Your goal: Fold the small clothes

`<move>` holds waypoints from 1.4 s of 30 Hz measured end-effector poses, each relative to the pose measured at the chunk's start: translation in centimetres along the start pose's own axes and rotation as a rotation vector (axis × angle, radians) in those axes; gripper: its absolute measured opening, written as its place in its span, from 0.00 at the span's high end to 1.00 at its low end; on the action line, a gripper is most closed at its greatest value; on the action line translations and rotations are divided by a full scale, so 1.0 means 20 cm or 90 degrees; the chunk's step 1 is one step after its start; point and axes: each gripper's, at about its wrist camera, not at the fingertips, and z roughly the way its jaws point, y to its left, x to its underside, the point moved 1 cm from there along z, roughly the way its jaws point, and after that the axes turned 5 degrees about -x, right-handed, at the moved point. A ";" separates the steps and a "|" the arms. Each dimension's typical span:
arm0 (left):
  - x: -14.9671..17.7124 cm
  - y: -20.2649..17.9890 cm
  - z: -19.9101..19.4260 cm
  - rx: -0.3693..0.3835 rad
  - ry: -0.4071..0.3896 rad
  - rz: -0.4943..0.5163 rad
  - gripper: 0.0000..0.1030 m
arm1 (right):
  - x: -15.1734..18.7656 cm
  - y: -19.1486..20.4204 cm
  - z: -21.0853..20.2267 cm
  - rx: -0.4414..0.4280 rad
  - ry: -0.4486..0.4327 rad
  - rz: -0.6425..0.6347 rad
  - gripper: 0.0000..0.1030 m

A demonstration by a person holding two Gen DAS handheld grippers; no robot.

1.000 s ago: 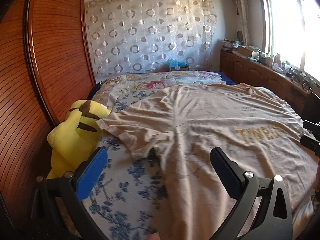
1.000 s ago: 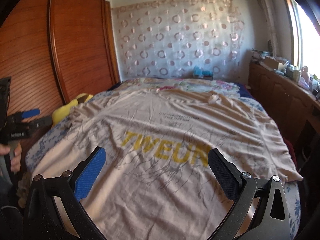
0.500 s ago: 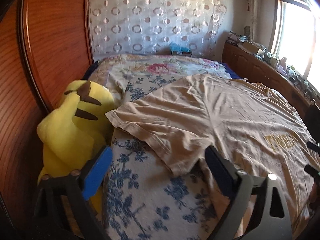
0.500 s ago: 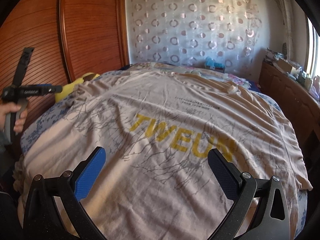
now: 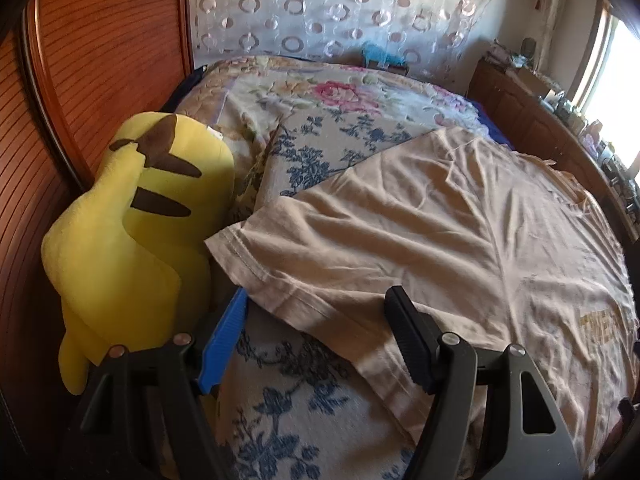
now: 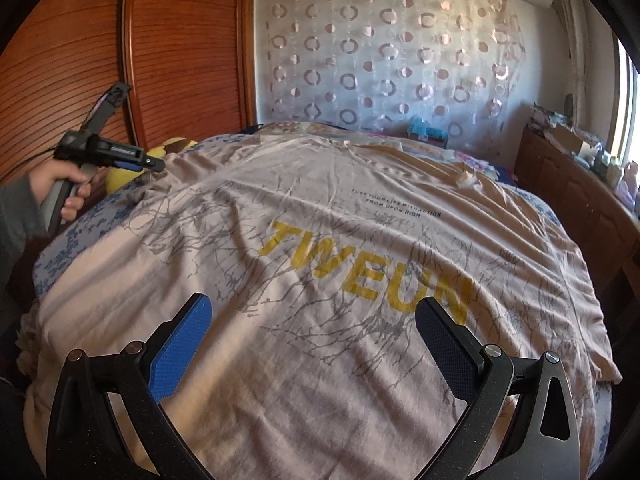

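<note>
Closing in on the sleeve (image 5: pixel 280 264) now, we have swung our left gripper (image 5: pixel 316 332) across from the shirt's body to this hem, beside the yellow plush (image 5: pixel 132 248). Its jaws have just been narrowing from full spread, and the sleeve edge sits between them, but the pads are not pressing on cloth yet, so nothing is held.

Our shirt (image 6: pixel 340 264) lies flat, print up, across the bed (image 5: pixel 304 416), sleeve out toward the plush and hem toward us. The right gripper (image 6: pixel 312 344) hangs over the lower front of the shirt, jaws spread wide, nothing between them, and it has hardly shifted while the left one travelled.

So we read this as the start of the first fold: the sleeve is about to be pinched and, we judge, carried in over the chest. The plush is close to the blue pad, and snagging it with the sleeve is the risk to watch.
</note>
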 end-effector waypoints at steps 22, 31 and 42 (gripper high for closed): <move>-0.16 -0.58 -0.40 0.063 -0.103 0.193 0.99 | 0.01 -0.01 0.01 -0.004 -0.005 0.013 0.00; -0.13 -0.83 -0.56 0.125 -0.118 0.242 0.89 | 0.02 -0.02 0.01 -0.004 -0.008 0.014 0.00; 0.03 -0.61 -0.36 0.058 -0.064 0.221 0.52 | 0.02 -0.01 0.01 -0.003 -0.009 0.016 0.00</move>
